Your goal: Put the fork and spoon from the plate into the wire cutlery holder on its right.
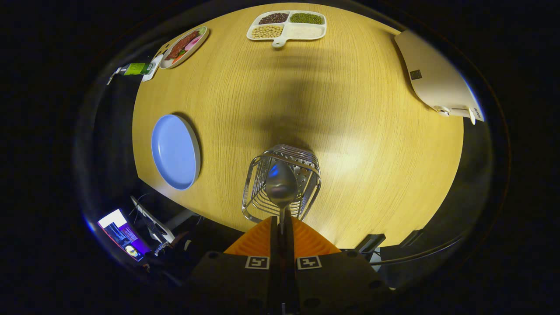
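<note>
My gripper [282, 225] is shut on the handle of a metal spoon [280, 186]. The spoon's bowl points forward and hangs right over the open top of the wire cutlery holder [262, 175], which stands on the wooden table just ahead of my fingers. To the holder's left lies the blue plate [175, 151], with nothing on it. I cannot tell what is inside the holder, since the spoon's bowl covers its middle.
At the table's far edge sits a white divided tray [286, 25] of beans and grains. A dish of food [183, 46] and a green bottle [135, 69] are at the far left. A pale flat board [433, 78] lies at the far right. A lit screen [120, 232] glows below the table's near edge.
</note>
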